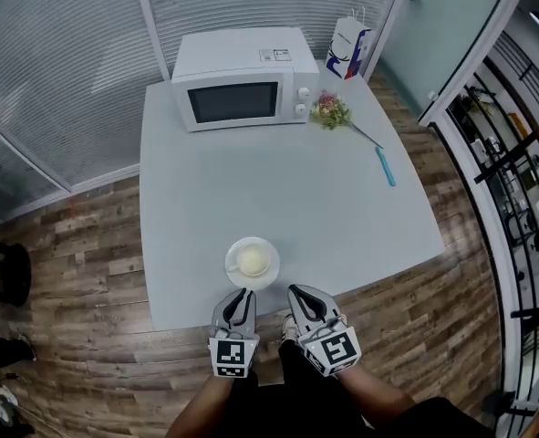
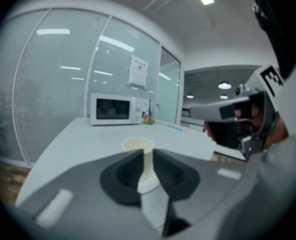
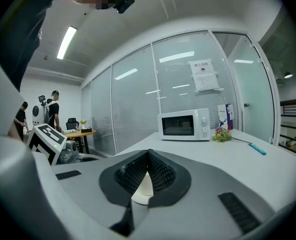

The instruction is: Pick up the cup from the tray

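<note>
A pale cream cup [image 1: 253, 260] stands on a small round white tray [image 1: 232, 266] near the front edge of the white table [image 1: 342, 217]. My left gripper [image 1: 243, 297] hovers just in front of the tray, its jaws together with nothing held. In the left gripper view the cup [image 2: 137, 144] shows straight ahead through the thin slit between the jaws of the left gripper [image 2: 143, 153]. The right gripper [image 1: 297, 294] is beside it at the table's edge, slightly right of the tray. Its jaws meet at the tips in the right gripper view [image 3: 148, 153], and they hide the cup.
A white microwave [image 1: 242, 78] stands at the table's far side, with a small flower bunch [image 1: 331, 110] and a paper bag [image 1: 349, 47] to its right. A blue pen [image 1: 385, 166] lies at the right. Glass walls ring the table; wooden floor lies below.
</note>
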{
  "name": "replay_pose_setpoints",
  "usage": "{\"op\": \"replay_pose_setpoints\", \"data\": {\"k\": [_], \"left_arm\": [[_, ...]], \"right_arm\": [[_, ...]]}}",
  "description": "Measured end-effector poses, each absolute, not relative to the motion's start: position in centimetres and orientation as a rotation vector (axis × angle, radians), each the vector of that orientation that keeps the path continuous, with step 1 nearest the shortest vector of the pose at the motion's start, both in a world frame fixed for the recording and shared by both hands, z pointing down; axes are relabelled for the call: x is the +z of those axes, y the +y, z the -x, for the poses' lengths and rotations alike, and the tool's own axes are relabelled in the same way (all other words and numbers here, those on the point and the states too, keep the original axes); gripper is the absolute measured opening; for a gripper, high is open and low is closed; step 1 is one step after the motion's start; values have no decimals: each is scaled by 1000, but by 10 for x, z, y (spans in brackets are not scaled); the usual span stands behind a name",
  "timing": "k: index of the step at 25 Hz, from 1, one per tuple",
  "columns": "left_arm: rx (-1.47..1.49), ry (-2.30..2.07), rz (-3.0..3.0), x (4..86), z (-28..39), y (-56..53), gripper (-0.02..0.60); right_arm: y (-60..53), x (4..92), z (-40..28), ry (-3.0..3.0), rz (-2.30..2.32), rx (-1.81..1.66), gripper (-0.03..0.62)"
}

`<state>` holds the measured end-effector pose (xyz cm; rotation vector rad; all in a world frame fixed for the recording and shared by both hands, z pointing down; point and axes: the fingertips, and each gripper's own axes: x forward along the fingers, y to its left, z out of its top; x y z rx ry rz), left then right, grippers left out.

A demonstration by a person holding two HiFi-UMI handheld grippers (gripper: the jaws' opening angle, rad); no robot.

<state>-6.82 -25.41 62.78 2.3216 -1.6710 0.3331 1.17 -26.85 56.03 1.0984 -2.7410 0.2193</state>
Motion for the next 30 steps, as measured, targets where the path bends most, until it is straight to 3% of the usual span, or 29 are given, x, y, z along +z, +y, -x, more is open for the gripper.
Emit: {"op": "replay_pose_setpoints", "data": {"k": [3, 8, 14, 23, 30], "left_arm": [[346, -1695, -2277, 643, 66, -264, 190], [373, -1700, -2218, 667, 60, -279, 302], [429, -1733, -2157, 692, 60, -300, 372], [470, -1775, -2114, 705, 63, -327, 425], [500, -1849, -2101, 706, 69, -337, 424]], "right_arm": [[-274, 574, -13, -2731, -1059, 253, 3], [-284, 593, -17, -2718, -1009, 297, 3], [-295, 608, -20, -2706, -977, 340, 3], [-308, 622, -20, -2694, -946, 389, 3], [-310, 625, -23, -2694, -938, 395, 3]]}}
